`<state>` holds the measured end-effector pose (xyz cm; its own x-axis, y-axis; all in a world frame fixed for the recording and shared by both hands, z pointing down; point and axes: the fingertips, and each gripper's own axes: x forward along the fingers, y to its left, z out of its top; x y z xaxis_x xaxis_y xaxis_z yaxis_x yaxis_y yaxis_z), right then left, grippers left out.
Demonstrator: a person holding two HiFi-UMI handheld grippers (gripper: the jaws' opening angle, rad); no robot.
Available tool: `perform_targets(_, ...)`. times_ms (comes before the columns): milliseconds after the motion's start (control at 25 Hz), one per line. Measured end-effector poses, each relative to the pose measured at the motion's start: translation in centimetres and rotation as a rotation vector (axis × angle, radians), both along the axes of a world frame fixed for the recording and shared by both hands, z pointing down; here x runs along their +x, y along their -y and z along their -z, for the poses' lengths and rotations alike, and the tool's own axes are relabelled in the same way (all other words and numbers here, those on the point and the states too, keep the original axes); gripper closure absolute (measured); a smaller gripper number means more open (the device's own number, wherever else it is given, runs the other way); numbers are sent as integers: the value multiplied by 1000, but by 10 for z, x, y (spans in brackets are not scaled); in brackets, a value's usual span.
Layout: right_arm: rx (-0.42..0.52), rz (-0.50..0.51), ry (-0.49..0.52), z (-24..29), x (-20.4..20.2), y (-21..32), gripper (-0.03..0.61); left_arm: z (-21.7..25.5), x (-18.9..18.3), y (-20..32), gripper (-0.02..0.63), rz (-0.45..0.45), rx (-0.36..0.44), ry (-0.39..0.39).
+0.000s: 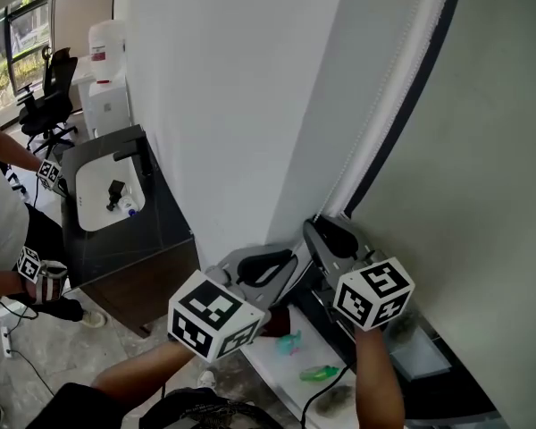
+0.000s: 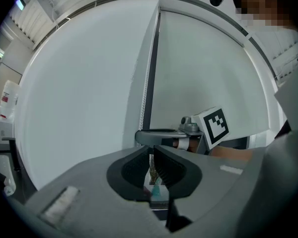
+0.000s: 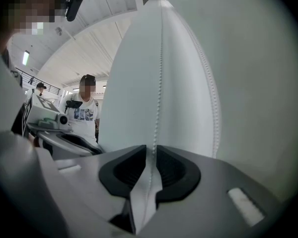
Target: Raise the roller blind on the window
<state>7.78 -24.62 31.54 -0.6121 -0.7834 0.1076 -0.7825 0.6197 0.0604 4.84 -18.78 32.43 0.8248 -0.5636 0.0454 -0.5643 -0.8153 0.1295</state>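
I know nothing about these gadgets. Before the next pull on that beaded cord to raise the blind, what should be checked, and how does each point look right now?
1. The white beaded pull cord lies between the fingers of the right gripper: ok.
2. Those fingers clamped on the cord: not ok, they stand slightly apart.
3. The left gripper clamped on the cord: not ok, a narrow gap shows; whether the cord runs through it, cannot tell.
4. The pale grey roller blind raised: not ok, it covers the window.
5. The bystander in a white shirt away from the window: ok.
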Motion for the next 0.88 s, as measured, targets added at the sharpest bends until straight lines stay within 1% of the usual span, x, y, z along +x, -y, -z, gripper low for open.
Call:
perform_targets(80, 6, 17, -18, -1, -1, 0, 525, 3, 1, 1, 584, -7, 7, -4)
perform_targets(160, 9, 26, -20, -1, -3, -1, 555, 9, 3, 1, 584, -12, 12, -17)
perform_targets(200, 12, 20, -18, -1, -4, -2, 560, 13, 5, 0, 584, -15, 17, -24)
perform_targets(440, 12, -28, 16, 0, 3, -17, 561, 35, 17, 1, 576, -39, 75, -8)
perform_targets(560, 5, -57, -2, -4, 11, -29, 562, 44, 29, 1, 559, -72, 84, 8)
perform_targets(680, -13, -81, -32, -14, 17, -39, 563, 54, 44, 2, 524, -92, 99, 21)
perform_targets(800, -17, -105, 4, -17, 21, -50, 563, 65, 51, 7, 518, -87, 119, 17)
perform_targets(880, -6, -132, -15, -17, 23, -56, 565, 71, 54, 8, 518, -91, 131, 11)
